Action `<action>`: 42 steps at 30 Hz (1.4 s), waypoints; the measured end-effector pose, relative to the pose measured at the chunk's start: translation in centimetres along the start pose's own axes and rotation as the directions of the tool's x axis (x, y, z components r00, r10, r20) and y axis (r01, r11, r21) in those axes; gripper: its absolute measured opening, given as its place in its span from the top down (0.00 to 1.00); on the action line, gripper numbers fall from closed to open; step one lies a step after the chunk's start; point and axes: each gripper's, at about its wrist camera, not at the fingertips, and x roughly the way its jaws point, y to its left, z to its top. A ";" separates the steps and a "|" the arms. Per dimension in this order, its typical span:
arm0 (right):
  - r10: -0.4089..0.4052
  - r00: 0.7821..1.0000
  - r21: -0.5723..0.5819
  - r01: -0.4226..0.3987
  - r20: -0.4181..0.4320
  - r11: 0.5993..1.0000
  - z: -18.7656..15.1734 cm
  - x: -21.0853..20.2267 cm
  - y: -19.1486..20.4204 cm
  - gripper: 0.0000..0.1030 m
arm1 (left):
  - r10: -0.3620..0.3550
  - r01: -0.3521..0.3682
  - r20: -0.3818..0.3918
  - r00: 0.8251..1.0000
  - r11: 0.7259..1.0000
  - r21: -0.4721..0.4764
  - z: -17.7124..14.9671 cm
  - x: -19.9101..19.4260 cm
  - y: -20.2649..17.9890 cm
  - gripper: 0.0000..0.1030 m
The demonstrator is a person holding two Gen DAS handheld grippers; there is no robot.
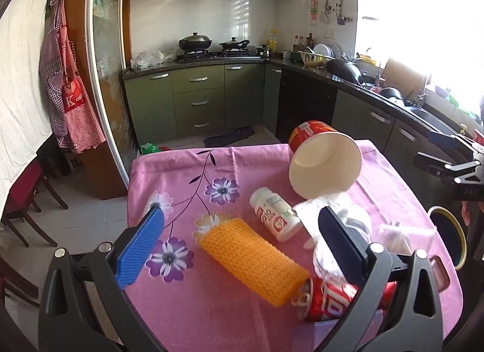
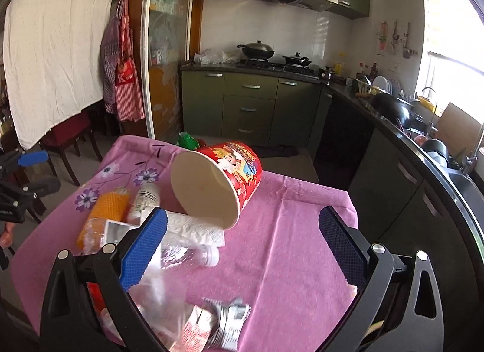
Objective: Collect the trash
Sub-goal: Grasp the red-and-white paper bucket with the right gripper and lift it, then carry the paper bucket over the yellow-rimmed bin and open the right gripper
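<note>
While both tools hover above the trash, this is how things lie.
Left tool: jaws spread wide, holding nothing; one blue ribbed pad, one dark pad.
Right tool: wide open too, empty; same blue and dark pads.
Counter: one, covered by a pink cloth printed with purple and white flowers.
Paper bowl: one, round, red printed outside, plain cream inside, tipped on its side with the mouth toward the cameras, at the middle of the far part of the counter.
Orange mesh sleeve: one, foam net, tube-shaped, lying flat.
White bottle: one, small, plastic, lying just beside the mesh sleeve.
Red can: one, metal, on its side, touching the sleeve's near end.
Paper towel: one, white, crumpled, under the bowl's rim.
Clear bottle: one, crushed plastic, near the towel.
Foil wrapper: one, silvery, crumpled, at the near edge.
</note>
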 end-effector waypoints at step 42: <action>-0.053 0.958 0.278 0.135 -0.282 0.951 5.9 11.1 -12.2 0.94 | -0.037 0.037 0.015 0.999 0.999 0.008 0.4 7.1 -1.2 0.06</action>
